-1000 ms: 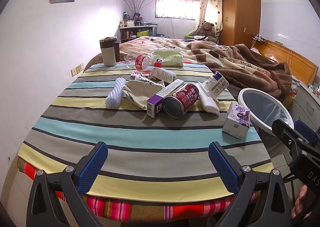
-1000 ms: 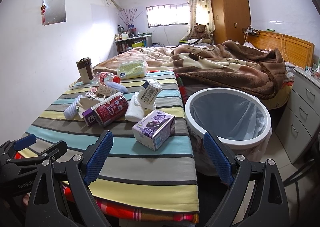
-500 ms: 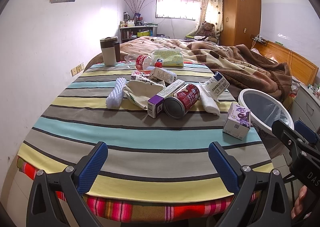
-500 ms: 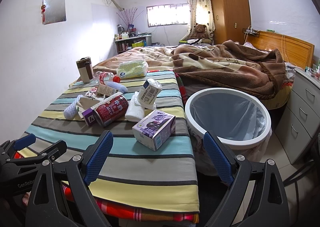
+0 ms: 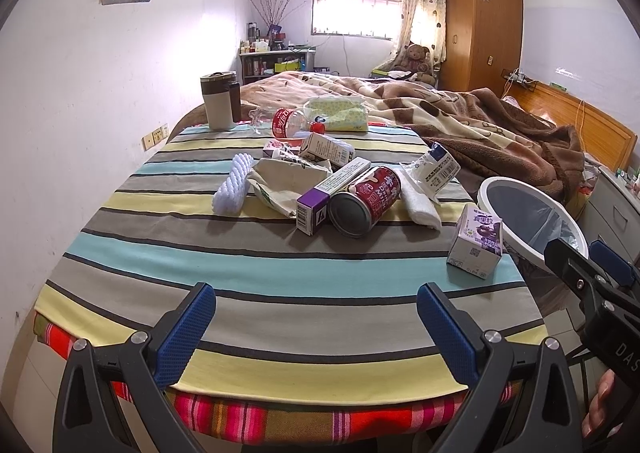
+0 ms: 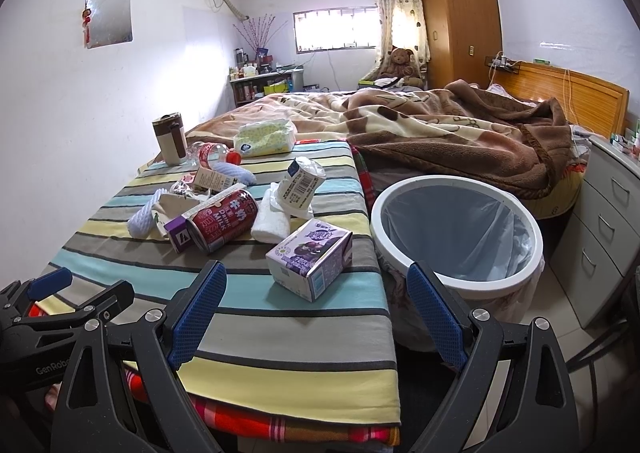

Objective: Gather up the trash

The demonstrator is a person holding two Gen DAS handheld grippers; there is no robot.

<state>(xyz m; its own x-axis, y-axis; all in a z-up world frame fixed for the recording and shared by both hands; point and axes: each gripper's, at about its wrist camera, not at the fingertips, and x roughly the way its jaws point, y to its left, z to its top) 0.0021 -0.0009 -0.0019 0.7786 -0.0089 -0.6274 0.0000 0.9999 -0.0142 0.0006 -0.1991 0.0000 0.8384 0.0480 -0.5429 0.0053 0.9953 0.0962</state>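
Observation:
Trash lies on a striped table (image 5: 260,277): a red milk can (image 5: 364,201) on its side, a purple-ended box (image 5: 320,199), a purple drink carton (image 5: 476,241) near the right edge, a white carton (image 5: 438,171), a plastic bottle (image 5: 290,123) and a crumpled bag (image 5: 286,183). A white bin (image 6: 456,233) with a liner stands right of the table. My left gripper (image 5: 316,327) is open and empty over the near table edge. My right gripper (image 6: 316,301) is open and empty, just short of the purple carton (image 6: 310,257).
A brown and white mug (image 5: 218,101) and a tissue pack (image 5: 336,115) stand at the table's far end. A white rope roll (image 5: 234,185) and a folded white cloth (image 5: 418,203) lie among the trash. A bed with a brown blanket (image 6: 460,133) is behind, drawers (image 6: 604,213) at right.
Both views have barely shifted; the grippers stay open and nothing on the table has moved.

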